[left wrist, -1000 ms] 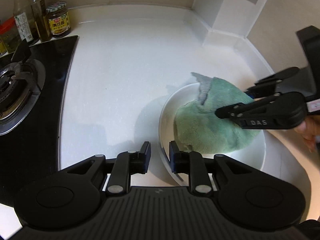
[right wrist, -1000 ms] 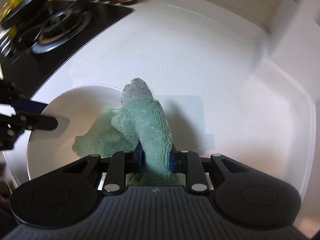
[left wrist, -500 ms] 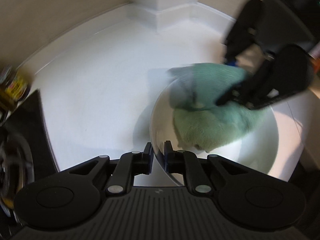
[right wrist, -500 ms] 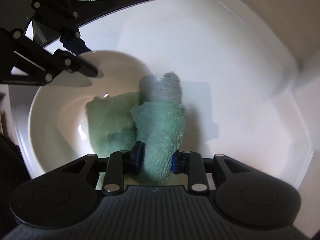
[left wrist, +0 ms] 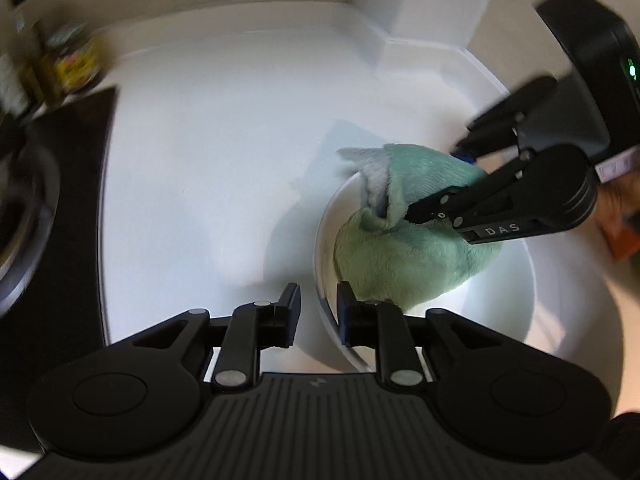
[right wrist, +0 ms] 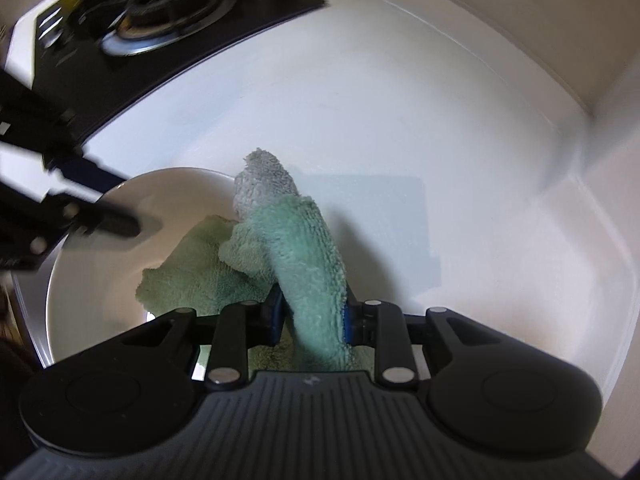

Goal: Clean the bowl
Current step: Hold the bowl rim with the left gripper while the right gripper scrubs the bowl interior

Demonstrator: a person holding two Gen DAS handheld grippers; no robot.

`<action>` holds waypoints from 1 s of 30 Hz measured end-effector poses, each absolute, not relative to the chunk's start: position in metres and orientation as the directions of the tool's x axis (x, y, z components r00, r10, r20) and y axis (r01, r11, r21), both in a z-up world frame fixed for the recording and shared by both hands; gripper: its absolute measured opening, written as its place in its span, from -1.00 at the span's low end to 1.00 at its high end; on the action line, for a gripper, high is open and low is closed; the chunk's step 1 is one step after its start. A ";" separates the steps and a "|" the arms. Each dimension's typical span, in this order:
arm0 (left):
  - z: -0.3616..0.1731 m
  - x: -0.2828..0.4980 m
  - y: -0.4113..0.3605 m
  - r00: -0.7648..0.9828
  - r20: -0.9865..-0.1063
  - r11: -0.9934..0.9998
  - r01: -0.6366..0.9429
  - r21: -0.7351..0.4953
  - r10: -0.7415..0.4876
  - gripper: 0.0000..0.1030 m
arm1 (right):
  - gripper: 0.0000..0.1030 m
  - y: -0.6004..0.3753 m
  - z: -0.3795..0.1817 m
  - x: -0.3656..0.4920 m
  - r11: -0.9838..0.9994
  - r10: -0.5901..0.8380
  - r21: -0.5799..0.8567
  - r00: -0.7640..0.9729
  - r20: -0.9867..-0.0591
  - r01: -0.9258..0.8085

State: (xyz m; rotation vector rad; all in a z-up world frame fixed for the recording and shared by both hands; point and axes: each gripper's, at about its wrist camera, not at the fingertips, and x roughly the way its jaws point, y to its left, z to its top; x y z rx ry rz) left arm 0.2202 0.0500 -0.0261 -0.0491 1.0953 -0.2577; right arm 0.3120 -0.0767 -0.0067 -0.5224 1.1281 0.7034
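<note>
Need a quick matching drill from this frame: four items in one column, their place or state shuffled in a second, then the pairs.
Items:
1. bowl
2. cloth
3. left gripper
4. stove

Places or states:
A. pinched between the right gripper's fingers, draped into the bowl
B. black, at the far left of the white counter
C. white, rim caught between two fingers
D. straddles the bowl's near rim

Pairs: 1-C, 2-A, 3-D, 4-B
</note>
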 end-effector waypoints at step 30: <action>-0.019 0.231 0.027 0.359 -0.908 0.941 0.325 -0.094 -0.215 -0.58 | -0.58 -0.078 -0.006 0.296 0.627 0.230 -0.063 0.263 -0.937 -0.776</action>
